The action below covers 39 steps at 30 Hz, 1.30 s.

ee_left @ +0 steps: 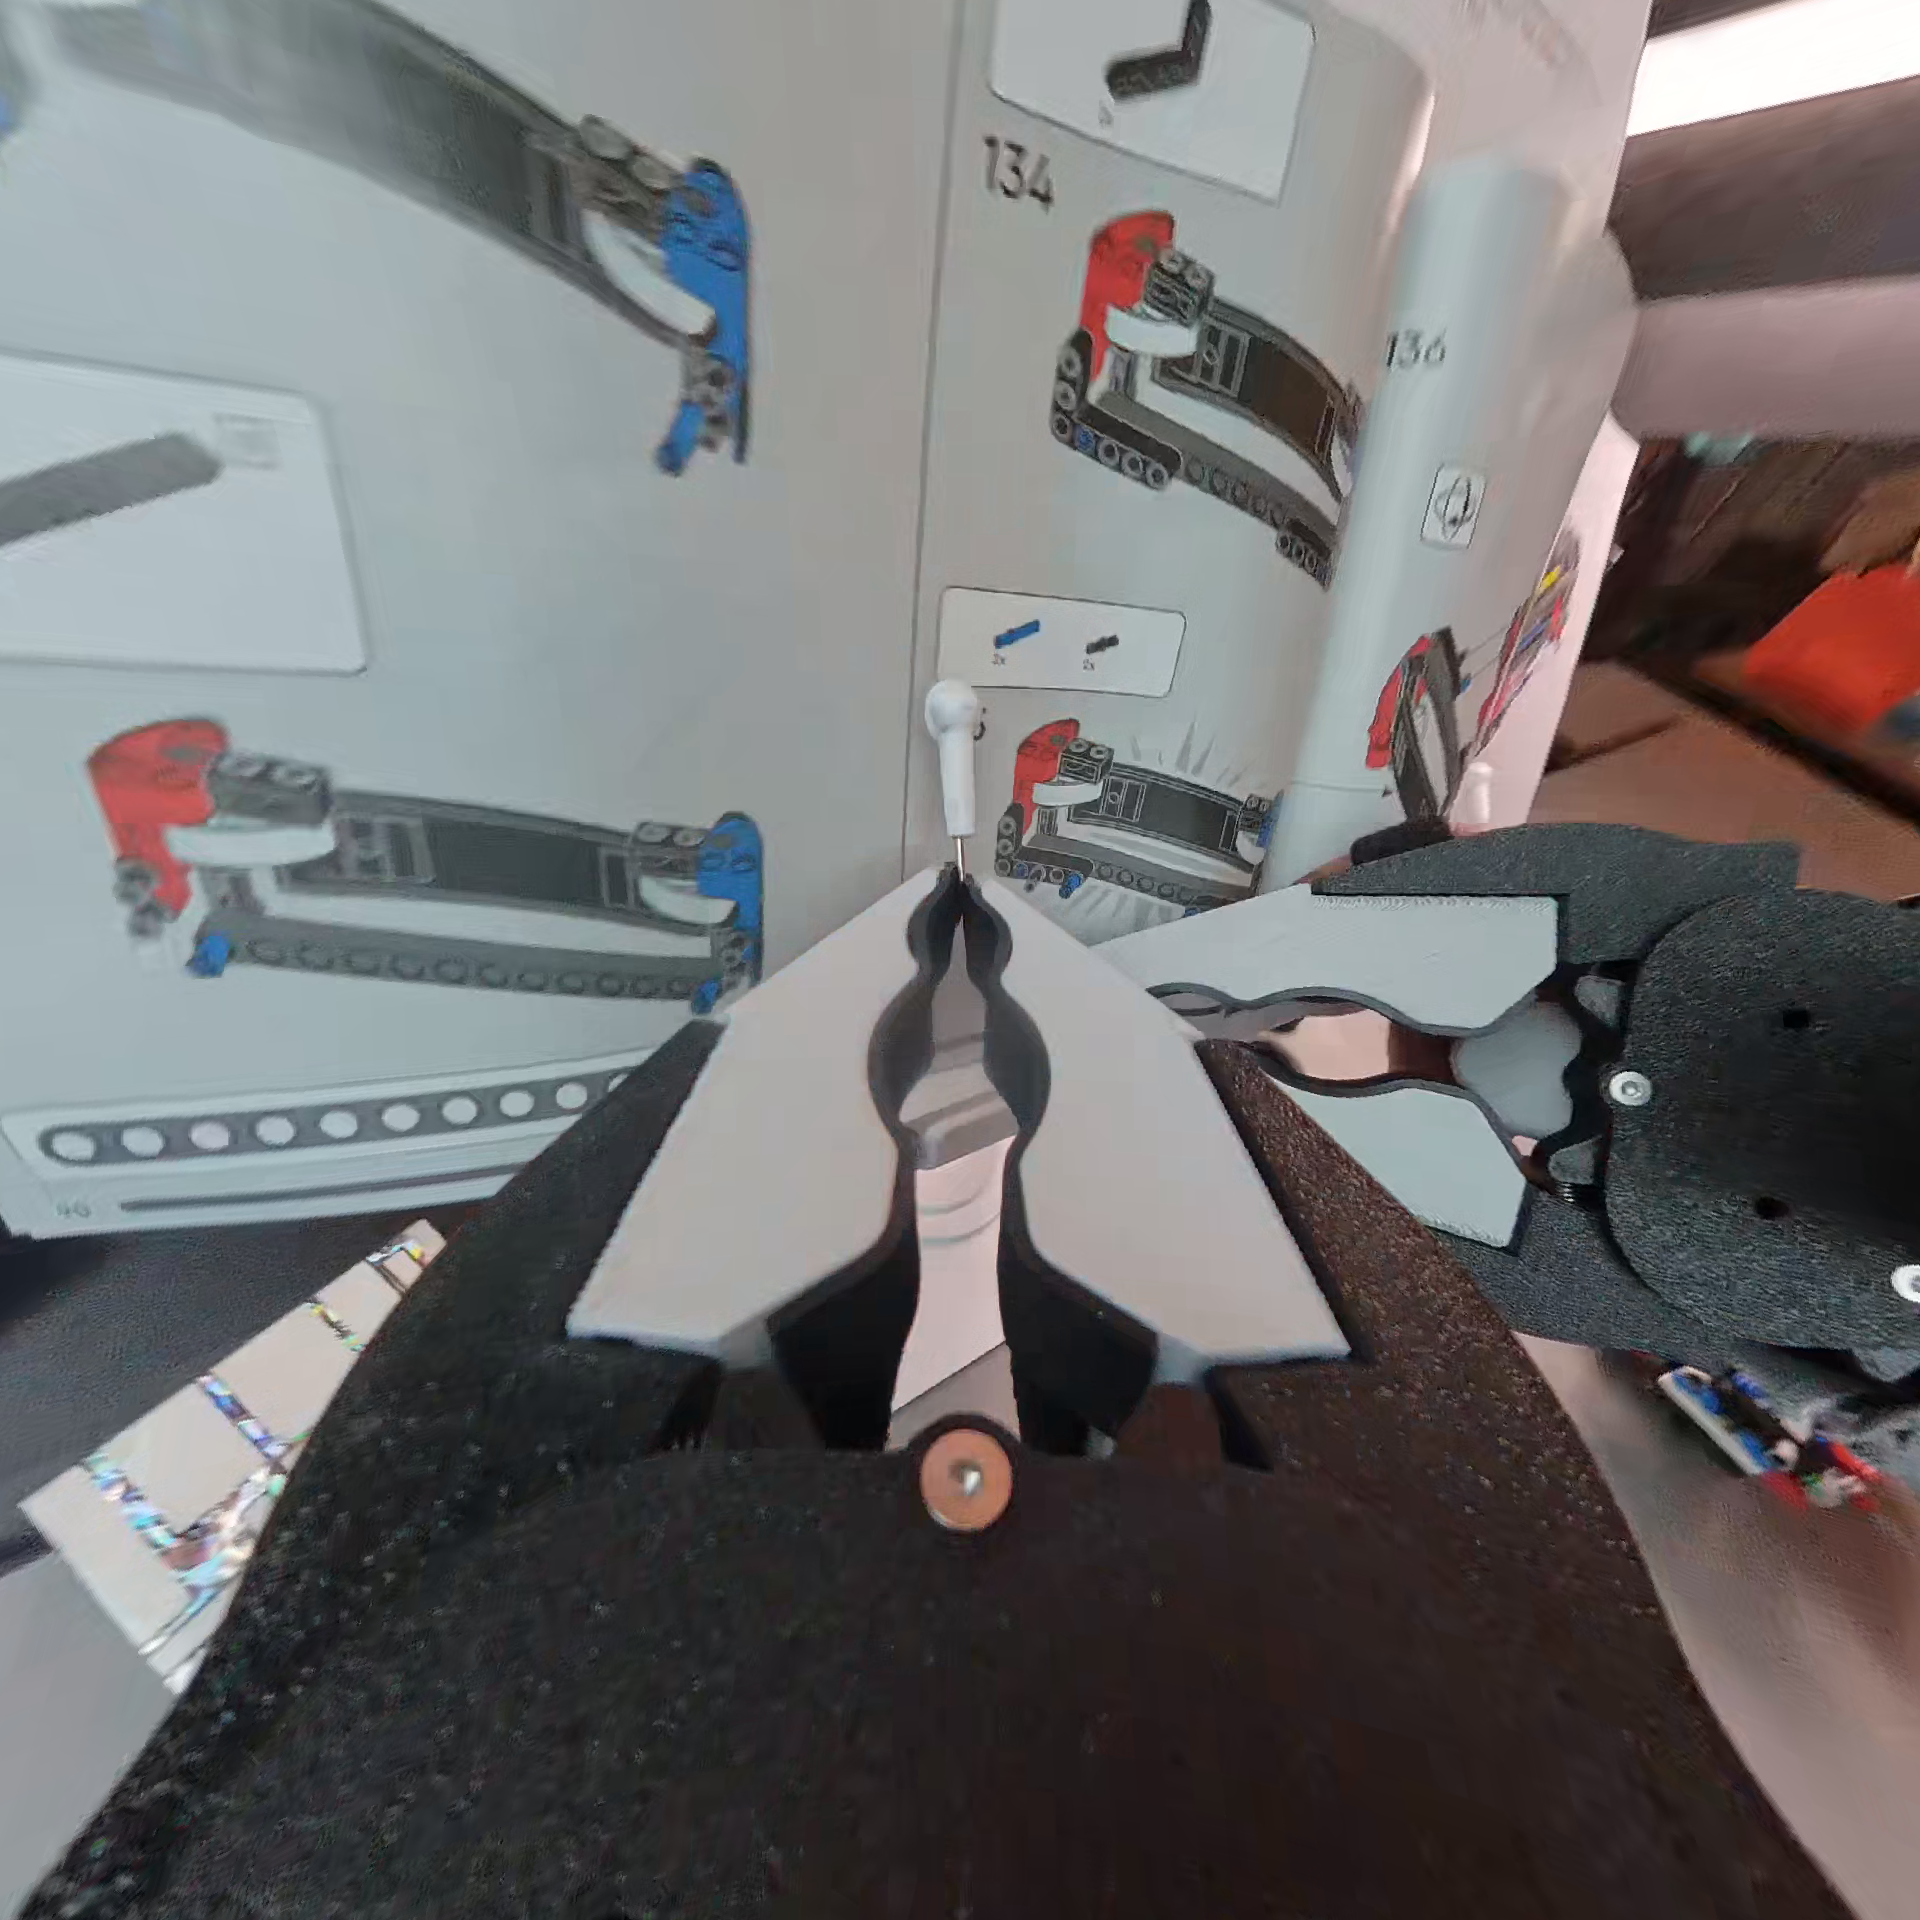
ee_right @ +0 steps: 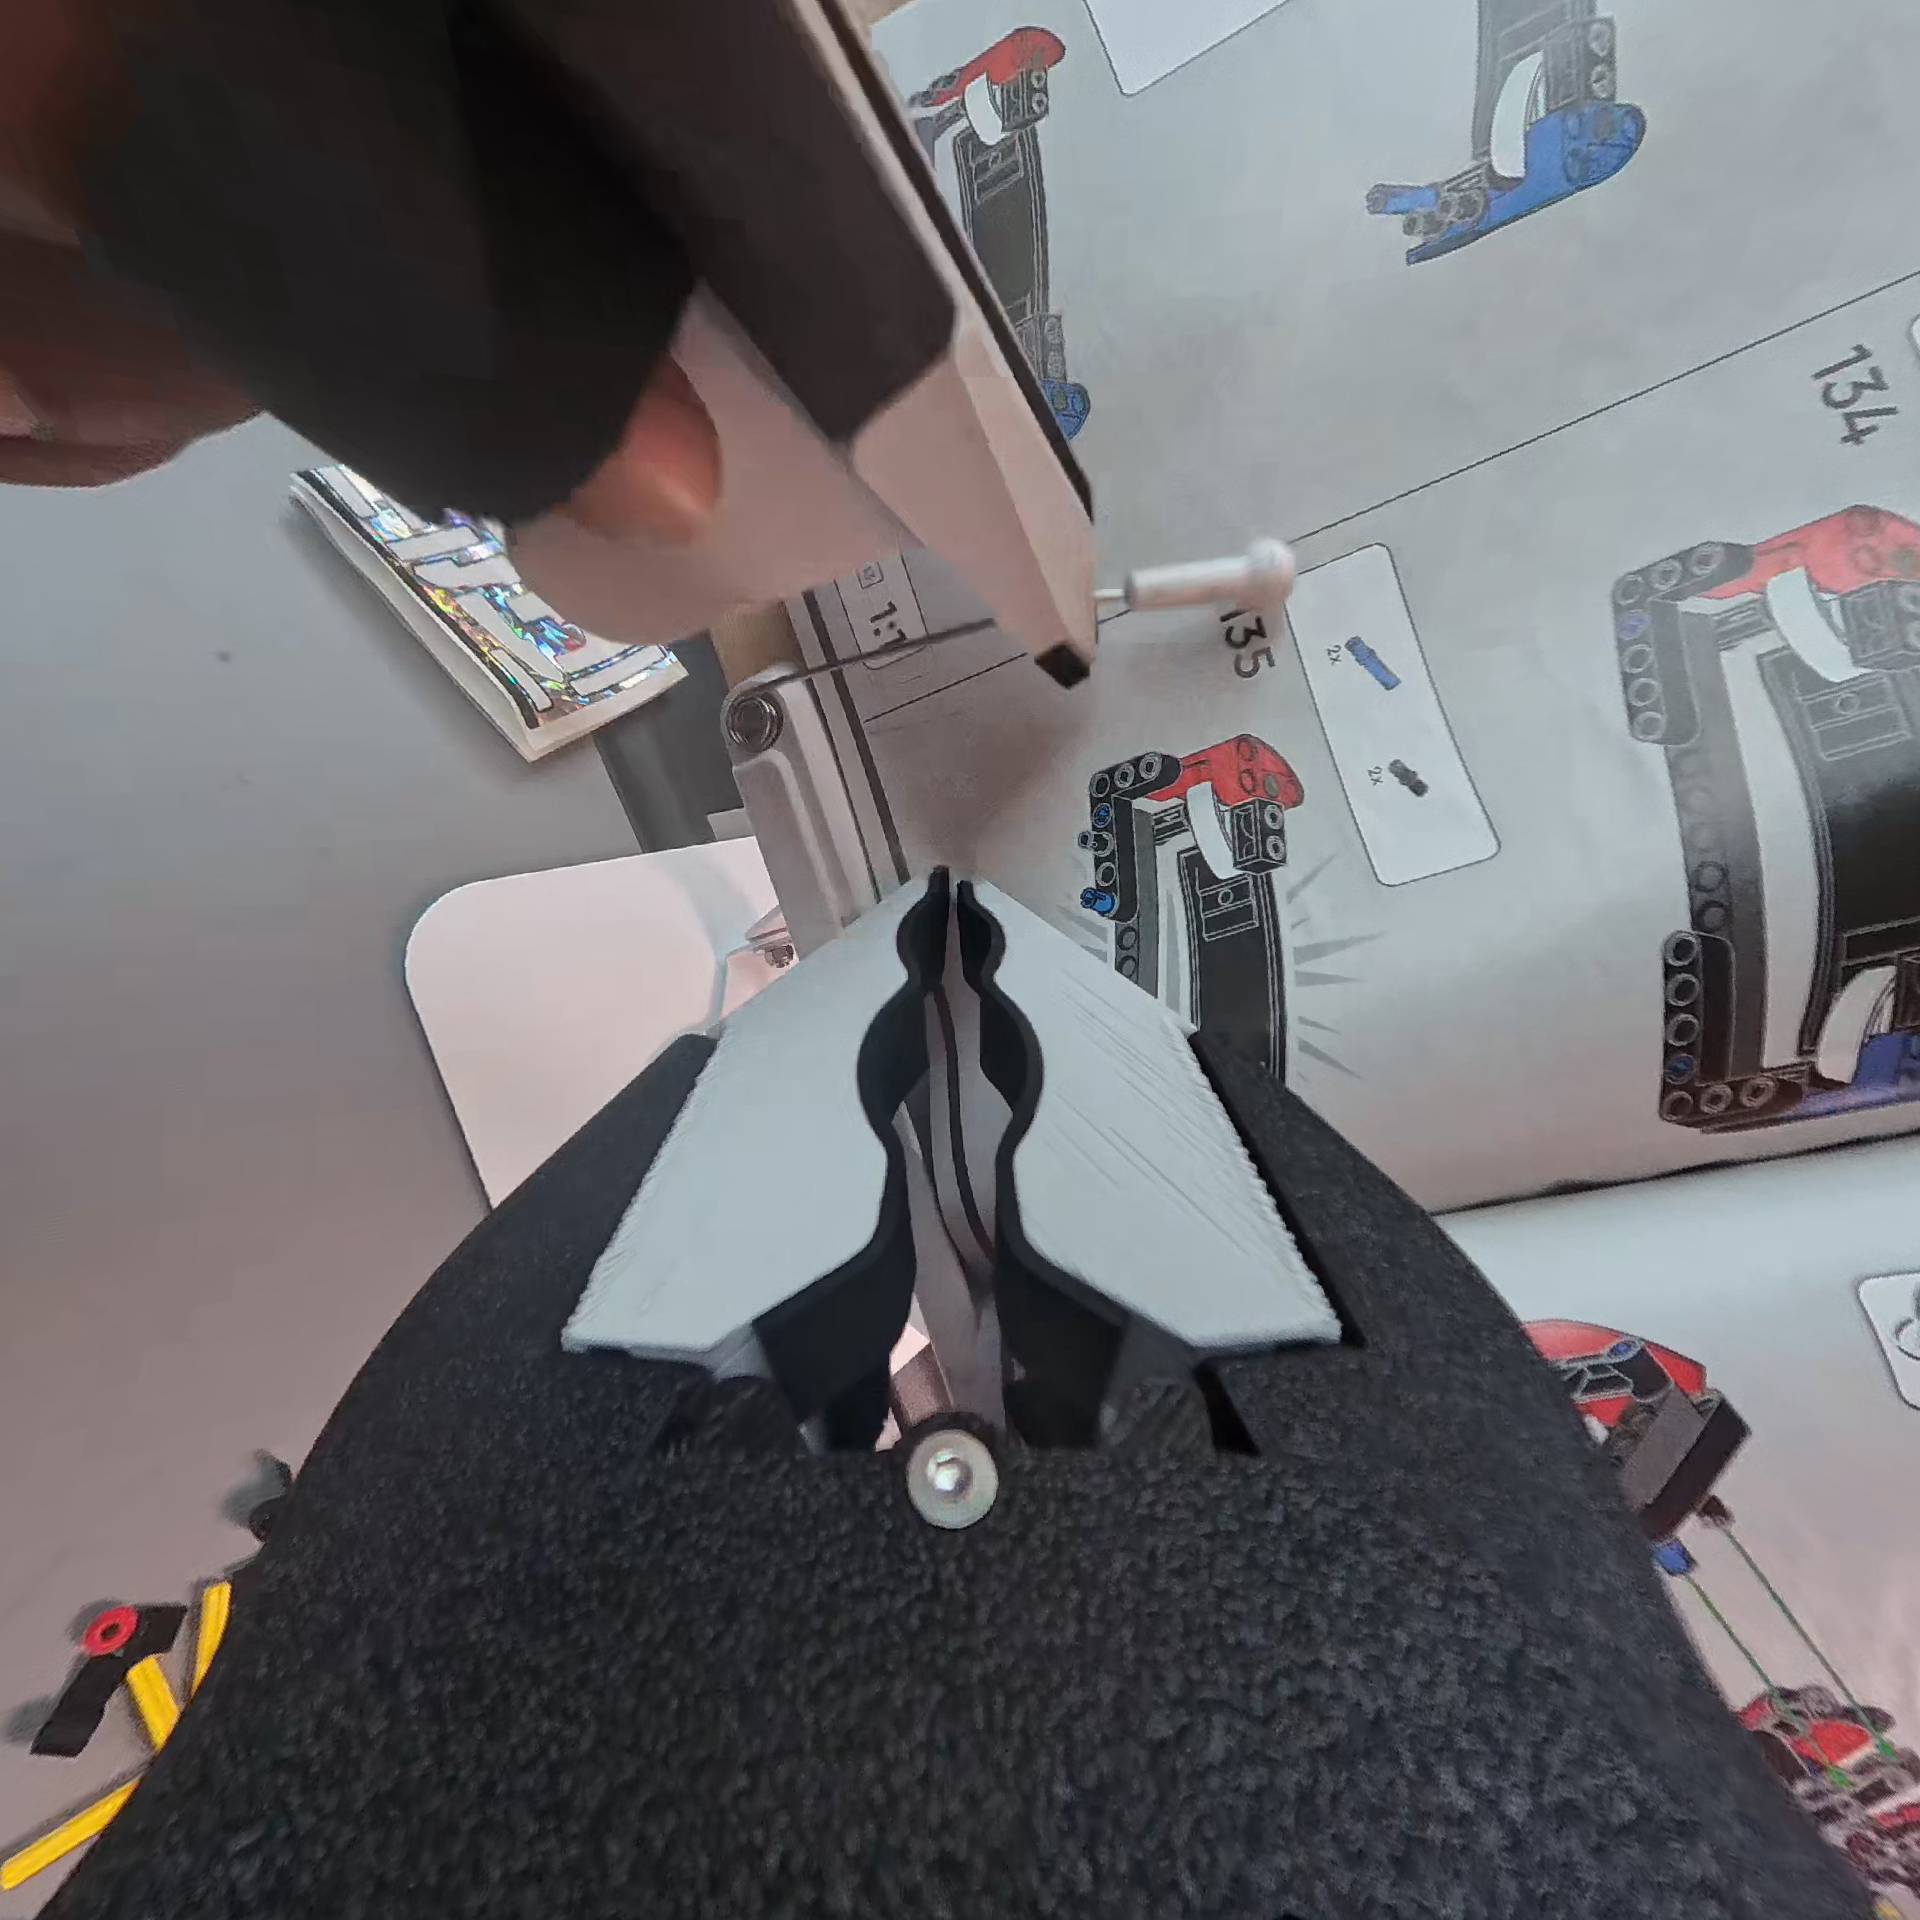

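The left gripper [ee_left: 958,883] pinched a white pin [ee_left: 954,764] by its thin metal tip above an open instruction booklet [ee_left: 520,623]. The right gripper [ee_right: 948,894], fingers together and empty, hovered near the booklet's lower edge, beside a silver stand [ee_right: 800,821].

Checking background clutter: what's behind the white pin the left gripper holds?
Behind the white pin: the open instruction booklet, its printed build-step drawings. The pin's metal end is hidden between the left gripper fingers.

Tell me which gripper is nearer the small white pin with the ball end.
Left. The left gripper is shut on the white pin, pinching its thin metal tip. The right gripper is shut with nothing between its fingertips, off to the side of the pin over the instruction booklet.
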Tool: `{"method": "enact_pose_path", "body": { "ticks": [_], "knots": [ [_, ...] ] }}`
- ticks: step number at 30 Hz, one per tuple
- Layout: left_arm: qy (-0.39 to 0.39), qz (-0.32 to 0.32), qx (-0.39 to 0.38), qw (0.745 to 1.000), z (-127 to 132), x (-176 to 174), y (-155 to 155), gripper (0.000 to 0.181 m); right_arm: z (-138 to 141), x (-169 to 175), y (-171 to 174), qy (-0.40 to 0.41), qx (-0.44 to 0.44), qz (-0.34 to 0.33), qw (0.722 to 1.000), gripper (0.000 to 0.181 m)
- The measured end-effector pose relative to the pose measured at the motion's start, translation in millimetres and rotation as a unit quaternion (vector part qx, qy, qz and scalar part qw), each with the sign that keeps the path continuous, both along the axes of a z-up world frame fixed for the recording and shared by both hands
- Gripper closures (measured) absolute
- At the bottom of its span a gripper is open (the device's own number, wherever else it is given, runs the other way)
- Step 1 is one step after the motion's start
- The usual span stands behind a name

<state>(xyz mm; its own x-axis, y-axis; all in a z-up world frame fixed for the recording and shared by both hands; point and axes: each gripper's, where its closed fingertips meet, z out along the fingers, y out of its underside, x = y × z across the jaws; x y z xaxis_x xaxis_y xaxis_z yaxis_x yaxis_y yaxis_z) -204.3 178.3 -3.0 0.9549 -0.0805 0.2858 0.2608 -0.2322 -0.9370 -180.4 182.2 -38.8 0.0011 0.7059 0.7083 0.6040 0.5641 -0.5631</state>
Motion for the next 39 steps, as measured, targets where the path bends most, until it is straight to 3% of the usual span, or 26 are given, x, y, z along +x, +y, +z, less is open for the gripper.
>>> {"method": "enact_pose_path", "body": {
  "ticks": [3,9,14,18,21,23,27,29,33,39],
  "knots": [
    [0.053,0.027,-0.026,0.998,-3,1,7,0.181,-1,2,-4,0.003,-0.004,0.012,1.000,0.168],
    [0.032,0.067,0.009,0.997,-1,-9,1,0.181,22,32,-18,0.084,-0.056,0.042,0.994,0.157],
    [0.037,0.064,0.000,0.997,-4,-9,-1,0.180,28,81,-7,0.144,-0.099,0.011,0.985,0.156],
    [0.032,0.088,0.031,0.995,7,-12,-10,0.168,21,125,10,0.185,-0.123,-0.041,0.974,0.156],
    [0.074,0.079,0.069,0.992,24,8,-18,0.166,14,157,29,0.224,-0.138,-0.094,0.960,0.156],
    [0.097,0.037,0.069,0.992,23,38,-16,0.165,7,172,43,0.250,-0.152,-0.129,0.948,0.158],
    [0.125,-0.054,0.047,0.990,6,103,4,0.170,-1,177,65,0.292,-0.192,-0.173,0.921,0.156],
    [0.149,-0.070,0.025,0.986,-8,125,19,0.173,-7,175,76,0.298,-0.211,-0.196,0.910,0.152],
    [0.237,-0.043,-0.008,0.970,-26,129,44,0.181,-14,175,90,0.300,-0.224,-0.219,0.901,0.153],
    [0.243,-0.021,-0.034,0.969,-26,129,54,0.181,-12,175,106,0.282,-0.202,-0.216,0.913,0.150]
  ]
}}
